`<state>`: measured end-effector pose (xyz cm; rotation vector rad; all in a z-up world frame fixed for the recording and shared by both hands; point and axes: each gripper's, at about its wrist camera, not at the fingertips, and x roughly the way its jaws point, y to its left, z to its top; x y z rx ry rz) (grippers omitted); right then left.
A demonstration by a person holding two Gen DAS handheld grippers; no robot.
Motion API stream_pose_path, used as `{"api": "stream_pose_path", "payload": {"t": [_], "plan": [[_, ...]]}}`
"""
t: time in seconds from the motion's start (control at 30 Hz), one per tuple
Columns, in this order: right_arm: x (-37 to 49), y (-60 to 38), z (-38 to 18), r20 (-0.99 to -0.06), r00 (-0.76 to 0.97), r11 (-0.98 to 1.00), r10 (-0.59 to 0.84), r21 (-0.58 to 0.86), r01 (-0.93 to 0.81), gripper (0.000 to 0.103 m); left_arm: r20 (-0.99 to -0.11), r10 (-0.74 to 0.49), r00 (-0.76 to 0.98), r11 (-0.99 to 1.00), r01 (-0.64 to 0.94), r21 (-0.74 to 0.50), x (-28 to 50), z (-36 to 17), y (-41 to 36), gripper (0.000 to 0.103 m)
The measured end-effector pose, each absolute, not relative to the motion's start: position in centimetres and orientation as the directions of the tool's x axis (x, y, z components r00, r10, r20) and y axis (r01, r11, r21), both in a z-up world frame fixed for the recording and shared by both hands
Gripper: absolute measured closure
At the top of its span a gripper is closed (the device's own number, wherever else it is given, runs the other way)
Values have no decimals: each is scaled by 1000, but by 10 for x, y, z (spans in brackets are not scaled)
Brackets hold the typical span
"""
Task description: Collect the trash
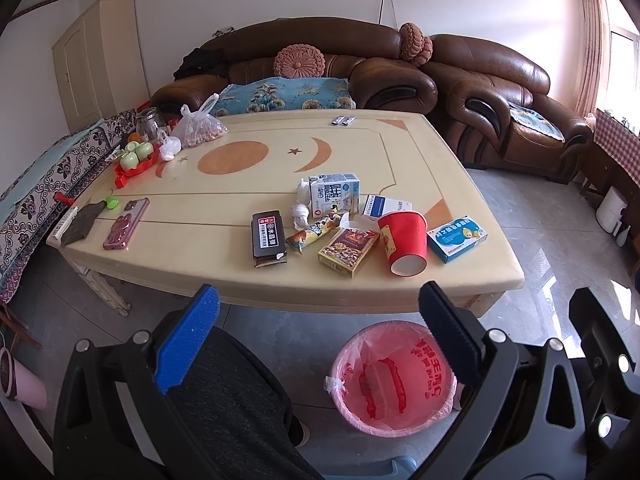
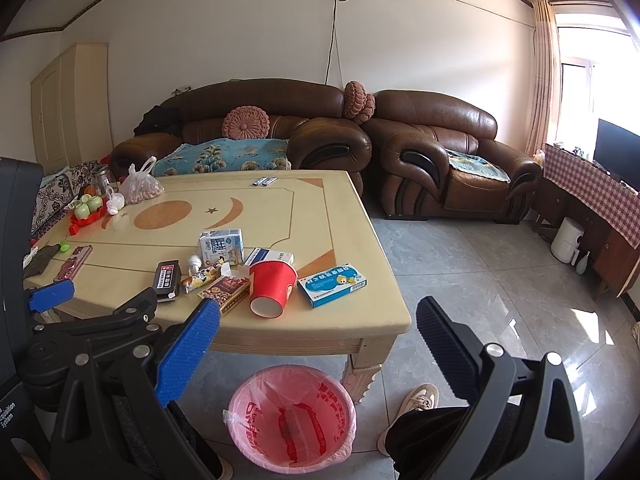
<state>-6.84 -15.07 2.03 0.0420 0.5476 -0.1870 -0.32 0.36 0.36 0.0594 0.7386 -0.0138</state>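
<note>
Trash lies in a cluster on the near part of the table [image 1: 180, 208]: a tipped red cup [image 1: 403, 242], boxes, wrappers. Your left gripper [image 1: 316, 344] and right gripper [image 2: 318, 354] hover level before the table edge, above the pink bin [image 2: 294, 416], jaws wide apart, holding nothing.

Bright daylight from right window [image 2: 576, 92]; overexposed glare; edges fisheye-warped.
</note>
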Motion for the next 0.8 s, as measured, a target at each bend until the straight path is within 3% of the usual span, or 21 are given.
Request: {"api": "stream_pose_path", "payload": {"t": [0.8], "plan": [[-67, -151, 21, -524, 836, 982, -163, -9, 186, 6, -672, 14, 740, 998, 33, 57, -5, 6, 6, 5]]}}
